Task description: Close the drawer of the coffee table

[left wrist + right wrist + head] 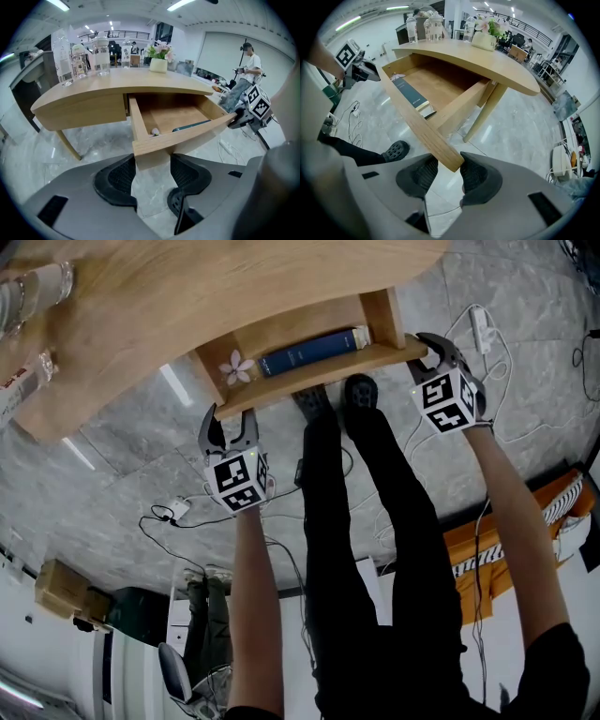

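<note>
Fingers point(117, 178) of two grippers point(232, 418) point(429, 351) on one drawer point(187, 138)

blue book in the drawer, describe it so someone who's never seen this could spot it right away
Start at the pale wooden coffee table and its open drawer, pulled out toward the person. The book lies flat inside, along the drawer's front, nearer the person's right. It is long and dark blue, unlike the small pale pink flower at the other end.

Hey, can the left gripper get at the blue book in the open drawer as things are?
Probably not yet: the left gripper has its jaws closed on the drawer front, which stands between it and the book. From above, the way looks open.
</note>
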Demonstrator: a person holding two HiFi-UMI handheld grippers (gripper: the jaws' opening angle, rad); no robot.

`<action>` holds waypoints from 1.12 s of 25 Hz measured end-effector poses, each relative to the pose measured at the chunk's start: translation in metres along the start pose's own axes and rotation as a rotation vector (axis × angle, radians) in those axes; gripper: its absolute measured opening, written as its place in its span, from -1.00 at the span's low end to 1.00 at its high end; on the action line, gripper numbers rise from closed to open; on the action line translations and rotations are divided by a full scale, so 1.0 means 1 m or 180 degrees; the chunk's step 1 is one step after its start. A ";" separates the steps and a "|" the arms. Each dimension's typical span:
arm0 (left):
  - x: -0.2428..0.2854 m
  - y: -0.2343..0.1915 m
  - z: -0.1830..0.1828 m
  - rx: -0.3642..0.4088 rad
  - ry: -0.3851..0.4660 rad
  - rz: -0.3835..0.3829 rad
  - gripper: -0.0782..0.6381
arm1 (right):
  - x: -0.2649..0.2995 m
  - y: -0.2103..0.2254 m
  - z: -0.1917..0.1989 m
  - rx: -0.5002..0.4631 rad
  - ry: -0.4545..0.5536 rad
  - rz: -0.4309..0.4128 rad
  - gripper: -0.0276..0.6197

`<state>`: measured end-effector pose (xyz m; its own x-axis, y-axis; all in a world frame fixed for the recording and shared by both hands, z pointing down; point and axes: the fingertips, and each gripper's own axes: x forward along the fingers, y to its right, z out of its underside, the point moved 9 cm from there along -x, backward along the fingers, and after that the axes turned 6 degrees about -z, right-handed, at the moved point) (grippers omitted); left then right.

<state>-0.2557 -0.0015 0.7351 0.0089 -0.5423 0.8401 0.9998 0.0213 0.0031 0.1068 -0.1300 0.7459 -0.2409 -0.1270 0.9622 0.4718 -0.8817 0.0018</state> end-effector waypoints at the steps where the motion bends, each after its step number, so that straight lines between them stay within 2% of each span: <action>1: 0.000 -0.001 -0.002 -0.0001 0.0021 -0.0008 -0.11 | -0.001 0.001 -0.002 -0.0012 0.0022 0.0005 -0.47; 28: 0.052 -0.033 -0.076 0.0118 0.0429 -0.0134 -0.12 | 0.017 0.062 -0.063 -0.0109 0.0319 0.0285 -0.46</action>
<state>-0.2865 -0.0938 0.7373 -0.0280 -0.6512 0.7584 0.9979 0.0257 0.0589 0.0784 -0.2150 0.7455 -0.2834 -0.2490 0.9261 0.4665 -0.8795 -0.0937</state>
